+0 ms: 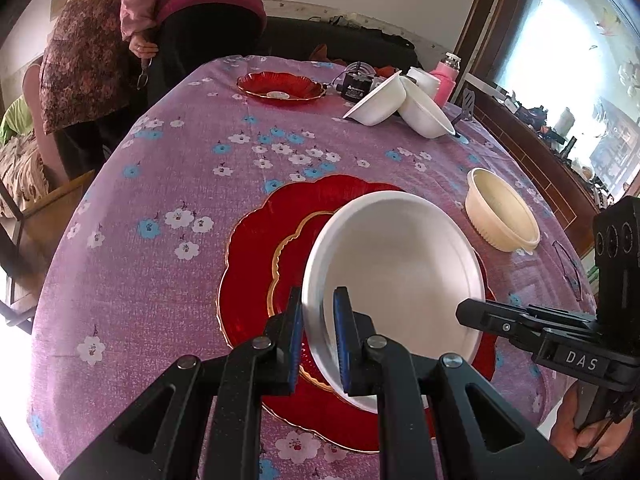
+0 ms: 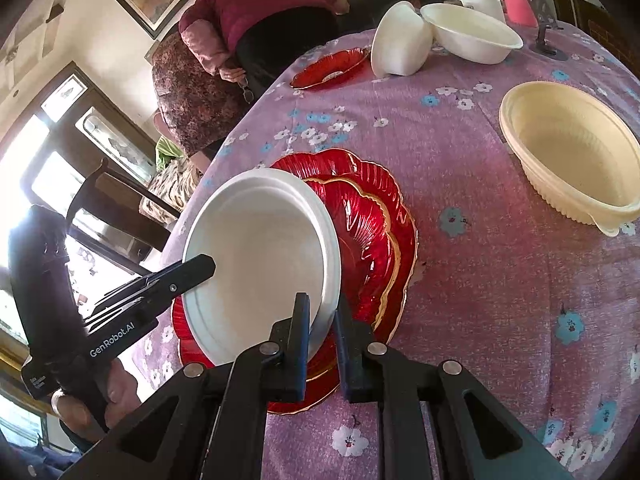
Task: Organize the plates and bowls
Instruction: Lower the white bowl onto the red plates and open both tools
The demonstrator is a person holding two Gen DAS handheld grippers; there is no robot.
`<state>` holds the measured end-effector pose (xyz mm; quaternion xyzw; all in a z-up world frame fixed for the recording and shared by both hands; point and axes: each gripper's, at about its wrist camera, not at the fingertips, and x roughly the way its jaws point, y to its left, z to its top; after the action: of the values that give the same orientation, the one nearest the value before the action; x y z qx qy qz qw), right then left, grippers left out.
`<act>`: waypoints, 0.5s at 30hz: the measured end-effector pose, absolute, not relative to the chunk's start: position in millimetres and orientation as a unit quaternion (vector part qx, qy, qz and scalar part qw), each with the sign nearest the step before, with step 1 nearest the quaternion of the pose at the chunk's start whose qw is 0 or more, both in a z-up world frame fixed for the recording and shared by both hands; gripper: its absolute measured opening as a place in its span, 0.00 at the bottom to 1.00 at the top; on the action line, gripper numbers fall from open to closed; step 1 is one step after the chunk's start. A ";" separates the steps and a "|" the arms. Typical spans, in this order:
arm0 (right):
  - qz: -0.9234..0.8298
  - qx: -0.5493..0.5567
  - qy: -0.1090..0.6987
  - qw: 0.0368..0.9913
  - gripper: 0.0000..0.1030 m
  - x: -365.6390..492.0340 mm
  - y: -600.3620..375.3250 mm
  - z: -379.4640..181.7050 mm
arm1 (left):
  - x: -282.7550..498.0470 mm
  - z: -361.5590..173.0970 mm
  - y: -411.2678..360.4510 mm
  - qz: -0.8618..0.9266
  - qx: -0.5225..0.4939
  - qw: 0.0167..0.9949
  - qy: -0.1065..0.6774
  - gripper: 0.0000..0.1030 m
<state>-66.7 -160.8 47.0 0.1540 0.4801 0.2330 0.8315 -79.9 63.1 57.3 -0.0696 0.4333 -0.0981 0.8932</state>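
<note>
**Both grippers pinched one white foam bowl over the stacked red plates**

The left gripper [image 1: 318,340] and right gripper [image 2: 322,344] each had jaws closed on the rim of the white foam bowl [image 1: 396,272], tilted and empty, above the red glass plates [image 1: 256,248] near the desk's front edge. Levelling it before release seemed wise. The cream plastic bowl [image 2: 568,152] nearby sat empty.

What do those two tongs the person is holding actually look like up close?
Both are matte black plastic with angular, triangle-cutout arms and silver round rivets. The fingertip pads are ribbed blue rubber. The left tongs carry white "GenRobot.AI" lettering; the right tongs read "DAS". Bare hands grip the handles; no cables show.
</note>
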 end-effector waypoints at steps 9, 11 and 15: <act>0.229 0.154 0.480 0.833 0.14 -65.8 -159.3 46.6 | -76.8 52.2 63.8 -0.094 -0.073 0.891 0.439 0.13; 0.226 0.153 0.479 0.834 0.14 -65.1 -158.7 46.6 | -76.3 52.1 63.7 -0.095 -0.073 0.891 0.438 0.13; 0.220 0.148 0.477 0.838 0.14 -62.2 -156.7 44.9 | -74.1 50.7 63.7 -0.094 -0.075 0.890 0.440 0.13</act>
<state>-62.2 -156.7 44.9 0.1475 0.4767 0.2202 0.8381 -74.1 63.7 50.7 -0.0754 0.4397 -0.0938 0.8900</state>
